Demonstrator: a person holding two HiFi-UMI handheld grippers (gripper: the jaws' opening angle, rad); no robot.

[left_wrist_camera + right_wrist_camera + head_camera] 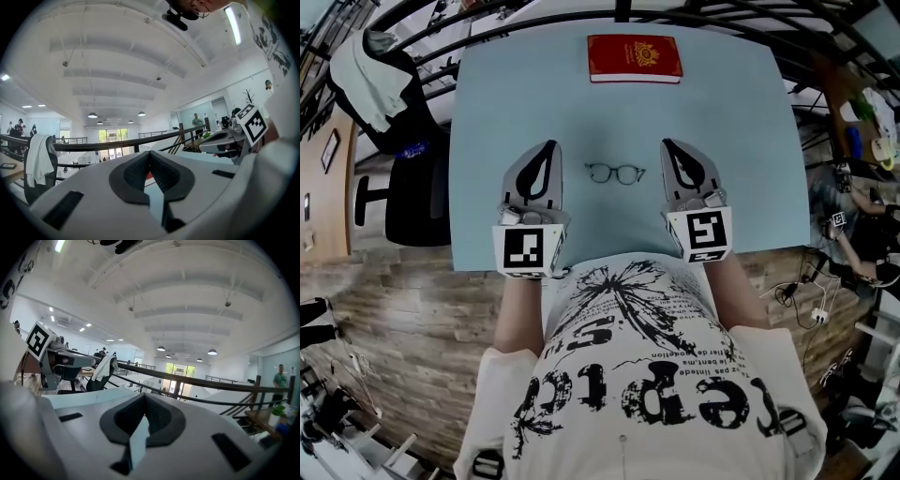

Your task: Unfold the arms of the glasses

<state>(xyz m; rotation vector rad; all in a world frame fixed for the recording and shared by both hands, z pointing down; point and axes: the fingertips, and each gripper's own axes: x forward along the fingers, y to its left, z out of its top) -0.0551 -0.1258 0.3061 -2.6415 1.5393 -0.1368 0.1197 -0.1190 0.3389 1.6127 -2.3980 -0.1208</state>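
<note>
A pair of thin dark-framed glasses point(616, 173) lies on the light blue table point(487, 141), midway between my two grippers. My left gripper point(550, 146) hovers to the left of the glasses, jaws shut and empty, pointing away from me. To the right of the glasses my right gripper point(666, 144) is held the same way, also shut with nothing in it. In the left gripper view the jaws point(149, 153) meet and the right gripper point(224, 138) shows off to the side. In the right gripper view the jaws point(144, 395) are pressed together. The glasses appear in neither gripper view.
A red book point(635, 58) lies at the table's far edge. A black office chair with a white garment point(370, 66) stands left of the table. Black railings run behind it. Cables and clutter point(853, 234) fill the floor on the right.
</note>
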